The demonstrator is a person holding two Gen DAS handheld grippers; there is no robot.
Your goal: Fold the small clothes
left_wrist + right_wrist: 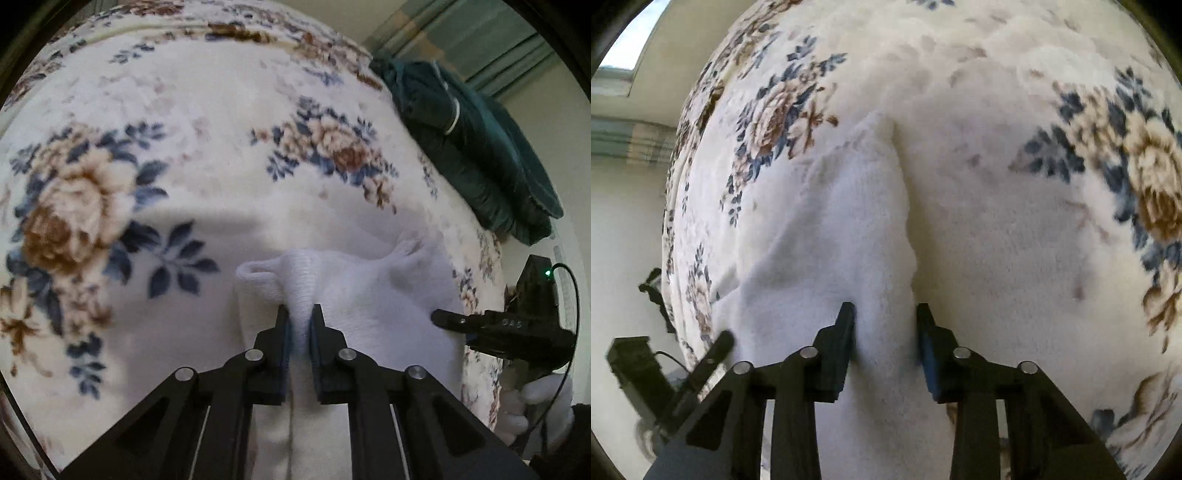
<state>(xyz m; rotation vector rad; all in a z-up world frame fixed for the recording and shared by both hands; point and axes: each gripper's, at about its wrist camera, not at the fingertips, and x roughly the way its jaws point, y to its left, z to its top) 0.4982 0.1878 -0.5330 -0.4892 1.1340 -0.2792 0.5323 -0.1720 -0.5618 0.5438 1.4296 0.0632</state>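
A small white fleecy garment [354, 291] lies on a floral blanket [184, 173]. My left gripper [300, 312] is shut on a bunched fold of the garment near its cuffed edge. In the right wrist view the garment [834, 229] stretches away from me. My right gripper [885, 308] has its jaws partly closed around a thick ridge of the same garment, pads touching the cloth on both sides. The right gripper also shows at the right edge of the left wrist view [448, 319], at the garment's side.
A dark green folded cloth [472, 147] lies at the blanket's far right edge. The blanket edge drops off on the right in the left wrist view and on the left in the right wrist view [676, 221]. A gloved hand [532, 406] holds the right gripper.
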